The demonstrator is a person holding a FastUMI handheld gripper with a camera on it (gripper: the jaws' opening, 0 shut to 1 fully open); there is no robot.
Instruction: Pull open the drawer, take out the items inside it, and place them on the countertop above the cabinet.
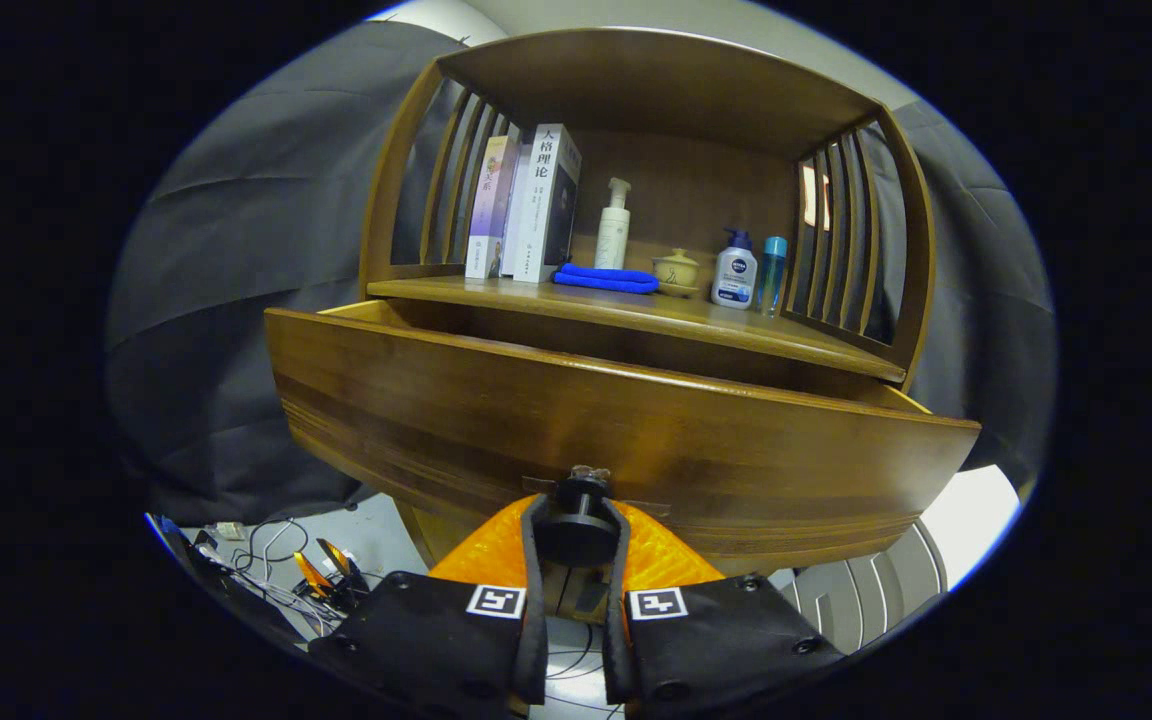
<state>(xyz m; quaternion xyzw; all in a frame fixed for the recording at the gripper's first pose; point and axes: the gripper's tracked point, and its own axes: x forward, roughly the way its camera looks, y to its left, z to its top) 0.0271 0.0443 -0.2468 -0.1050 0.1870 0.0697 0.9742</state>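
The dark brown wooden cabinet [636,90], with slatted sides and an open shelf, stands against the grey cloth backdrop [236,300], and its wide wooden drawer [616,430] is pulled out toward the camera, its inside hidden behind the tall front panel. On the countertop [636,310] above the drawer stand three upright books [526,205], a white pump bottle [613,228], a folded blue cloth [606,278], a small beige lidded pot [677,270], a white-and-blue pump bottle [734,272] and a slim teal bottle [773,268]. The gripper [577,520] is clenched on the small round black drawer knob [577,535], one finger pressing each side.
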